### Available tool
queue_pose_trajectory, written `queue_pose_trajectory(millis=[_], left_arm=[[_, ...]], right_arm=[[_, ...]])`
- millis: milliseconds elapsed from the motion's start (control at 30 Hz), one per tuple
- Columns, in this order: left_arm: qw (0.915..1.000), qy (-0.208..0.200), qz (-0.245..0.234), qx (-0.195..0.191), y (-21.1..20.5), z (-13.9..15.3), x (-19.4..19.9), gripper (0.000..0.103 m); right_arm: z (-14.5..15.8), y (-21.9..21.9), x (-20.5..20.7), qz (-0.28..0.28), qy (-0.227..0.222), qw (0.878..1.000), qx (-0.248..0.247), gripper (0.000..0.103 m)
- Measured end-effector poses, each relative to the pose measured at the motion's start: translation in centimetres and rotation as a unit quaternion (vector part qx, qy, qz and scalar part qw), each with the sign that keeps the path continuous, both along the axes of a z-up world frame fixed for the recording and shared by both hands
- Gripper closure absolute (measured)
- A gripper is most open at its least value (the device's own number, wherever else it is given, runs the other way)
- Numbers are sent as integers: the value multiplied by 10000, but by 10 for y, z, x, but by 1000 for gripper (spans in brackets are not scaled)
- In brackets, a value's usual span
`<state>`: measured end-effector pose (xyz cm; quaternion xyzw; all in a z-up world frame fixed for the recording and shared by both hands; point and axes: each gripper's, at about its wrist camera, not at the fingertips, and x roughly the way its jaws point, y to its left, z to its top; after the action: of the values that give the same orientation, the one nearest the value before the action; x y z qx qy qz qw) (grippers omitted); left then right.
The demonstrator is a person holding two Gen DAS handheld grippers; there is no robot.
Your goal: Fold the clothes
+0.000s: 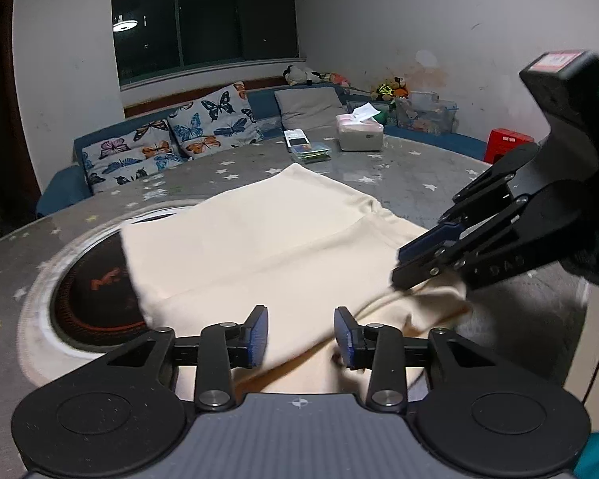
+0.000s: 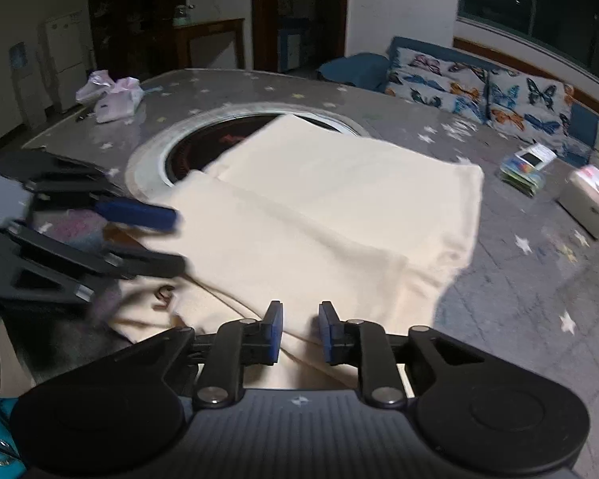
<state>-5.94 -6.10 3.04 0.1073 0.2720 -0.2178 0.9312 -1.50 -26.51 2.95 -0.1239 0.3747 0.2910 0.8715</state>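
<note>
A cream garment (image 1: pixel 259 239) (image 2: pixel 319 207) lies folded on the grey star-patterned table (image 1: pixel 399 167) (image 2: pixel 519 279), and its far corner covers part of a round inset burner (image 1: pixel 88 287) (image 2: pixel 203 147). My left gripper (image 1: pixel 301 335) (image 2: pixel 177 239) hovers over the garment's near edge with its jaws well apart and nothing pinched. My right gripper (image 2: pixel 301 331) (image 1: pixel 403 263) sits low over the near right side of the garment. Its blue pads stand a small gap apart. Fabric shows in that gap, but the pads do not press on it. A rumpled hem lies under the right gripper's tips.
A tissue box (image 1: pixel 359 135) (image 2: pixel 591 203) and a stack of cards with a phone (image 1: pixel 307 149) (image 2: pixel 527 167) sit at the far side of the table. A plastic bag (image 2: pixel 112 95) lies at the far left. Butterfly cushions (image 1: pixel 171 139) line the sofa behind.
</note>
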Motion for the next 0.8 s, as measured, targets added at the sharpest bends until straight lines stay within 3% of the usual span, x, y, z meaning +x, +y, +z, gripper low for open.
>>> queue_pose_trajectory(millis=[100, 233, 400, 433, 500, 567, 633, 700, 800], left_arm=[[9995, -40, -142, 274, 8, 2, -15, 53], [9948, -185, -526, 856, 12, -1, -38, 51], [9862, -386, -968, 1284, 1, -15, -51, 51], [9841, -468, -1053, 1353, -3, -18, -53, 51], [9807, -593, -1184, 1436, -9, -24, -54, 51], [9775, -729, -1271, 1514, -14, -27, -53, 52], [9778, -746, -1296, 1471, -16, -27, -49, 57], [9791, -705, -1303, 1396, -17, -26, -44, 82], [9825, -732, -1207, 1217, -16, -19, -37, 91]], right_arm=[[-2, -9, 0, -71, 101, 9999, 102, 84], [4, -15, -2, -95, 105, 9998, 170, 84], [10, -16, -9, 11, 29, 10000, 8, 82], [10, -16, -10, 20, 19, 10000, -31, 81], [12, -17, -14, 52, -14, 9999, -104, 70], [14, -19, -18, 101, -58, 9998, -176, 70], [16, -21, -23, 163, -93, 9995, -246, 70], [17, -23, -27, 242, -161, 9989, -371, 65], [17, -24, -38, 485, -350, 9956, -722, 59]])
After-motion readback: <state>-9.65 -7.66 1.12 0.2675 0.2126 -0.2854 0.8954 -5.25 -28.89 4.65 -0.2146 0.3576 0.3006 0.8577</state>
